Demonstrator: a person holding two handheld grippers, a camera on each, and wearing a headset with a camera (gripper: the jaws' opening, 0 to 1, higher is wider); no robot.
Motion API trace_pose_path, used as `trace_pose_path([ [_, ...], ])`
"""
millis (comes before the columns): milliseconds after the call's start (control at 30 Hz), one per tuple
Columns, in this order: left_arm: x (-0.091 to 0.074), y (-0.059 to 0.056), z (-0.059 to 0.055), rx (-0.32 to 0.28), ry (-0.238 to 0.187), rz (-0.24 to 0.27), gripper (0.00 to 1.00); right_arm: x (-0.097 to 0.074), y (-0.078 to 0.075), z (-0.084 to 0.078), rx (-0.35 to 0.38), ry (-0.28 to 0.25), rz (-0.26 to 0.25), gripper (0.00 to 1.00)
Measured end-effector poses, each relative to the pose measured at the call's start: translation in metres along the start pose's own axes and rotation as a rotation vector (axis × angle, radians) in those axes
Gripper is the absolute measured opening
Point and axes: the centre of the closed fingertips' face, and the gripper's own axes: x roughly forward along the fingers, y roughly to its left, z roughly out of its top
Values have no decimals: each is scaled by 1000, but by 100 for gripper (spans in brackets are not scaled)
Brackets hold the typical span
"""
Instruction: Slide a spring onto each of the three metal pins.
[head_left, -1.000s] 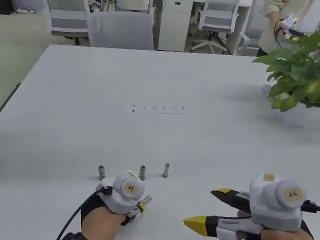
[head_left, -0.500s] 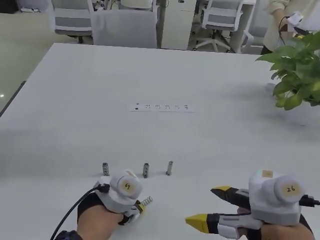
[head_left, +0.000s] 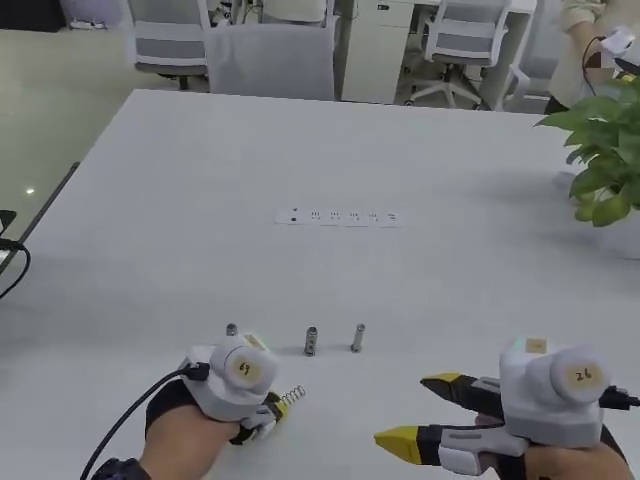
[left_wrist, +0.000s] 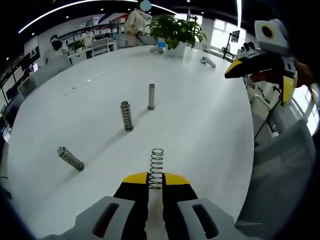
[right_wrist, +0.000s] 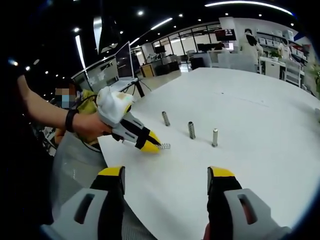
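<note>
Three short metal pins stand in a row on the white table. The left pin (head_left: 231, 329) (left_wrist: 70, 158) and the middle pin (head_left: 311, 341) (left_wrist: 126, 116) each carry a spring. The right pin (head_left: 357, 337) (left_wrist: 151, 96) (right_wrist: 214, 137) is bare. My left gripper (head_left: 272, 408) (left_wrist: 156, 181) is shut on a loose spring (head_left: 288, 397) (left_wrist: 157, 167) (right_wrist: 164, 146), held just above the table, nearer me than the pins. My right gripper (head_left: 418, 410) (right_wrist: 166, 175) hovers open and empty at the near right, its yellow tips pointing left.
A white power strip (head_left: 338, 217) lies flat at mid-table beyond the pins. A potted plant (head_left: 605, 165) stands at the far right edge. Office chairs (head_left: 268, 58) line the far side. A black cable (head_left: 125, 430) trails from the left gripper.
The head camera has panned, shifting the scene right. The left gripper with its spring has drifted slightly left relative to the pins. The right gripper stays open in place.
</note>
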Motion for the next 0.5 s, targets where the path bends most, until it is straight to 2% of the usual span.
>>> trace_pose_path([
  [500, -29, 9, 0, 5, -52, 12, 1, 19, 12, 7, -32, 16, 80, 59],
])
